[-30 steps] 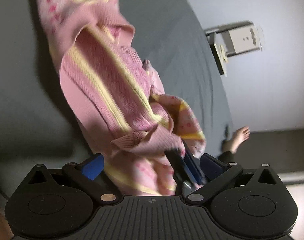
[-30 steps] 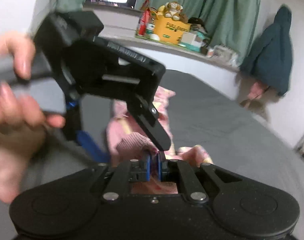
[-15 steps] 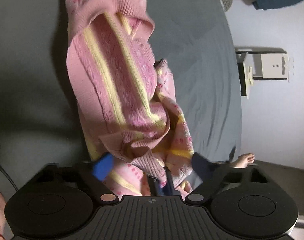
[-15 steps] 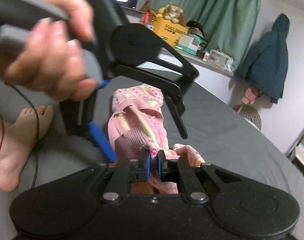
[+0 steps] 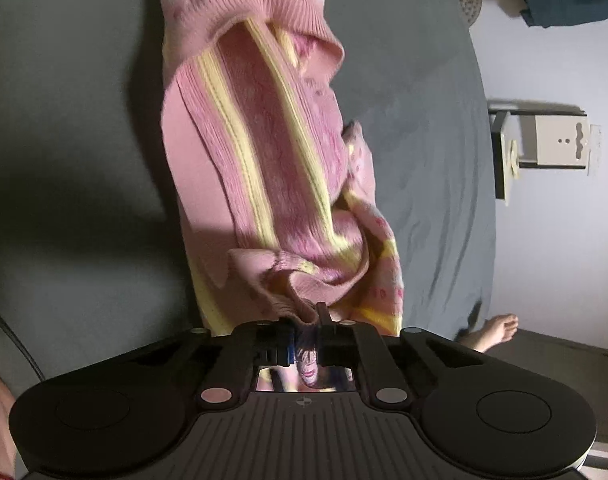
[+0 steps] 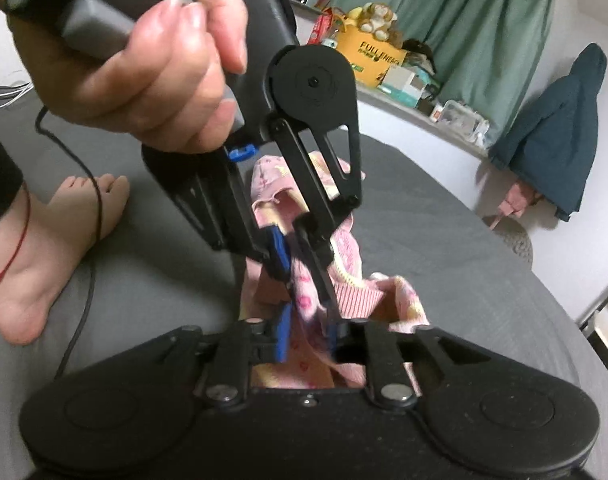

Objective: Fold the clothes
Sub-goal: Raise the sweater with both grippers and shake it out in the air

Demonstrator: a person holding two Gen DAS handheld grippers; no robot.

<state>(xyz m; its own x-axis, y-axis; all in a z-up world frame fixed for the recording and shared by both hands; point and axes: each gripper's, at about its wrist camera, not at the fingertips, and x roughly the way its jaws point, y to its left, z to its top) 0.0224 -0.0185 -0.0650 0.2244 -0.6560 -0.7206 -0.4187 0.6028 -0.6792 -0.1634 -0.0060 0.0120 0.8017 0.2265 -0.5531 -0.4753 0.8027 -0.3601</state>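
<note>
While the left tool pinches a ribbed edge of the pink knit sweater, its jaws pressed together on the cloth, the garment hangs away from it in yellow-striped folds over the grey bed. From the right wrist view, the right tool stands slightly spread with sweater cloth between its blue pads; whether they grip it I cannot tell. A hand holds the left tool just beside it, above a bare foot.

Grey bed; green curtains; yellow box; teal jacket hanging.
</note>
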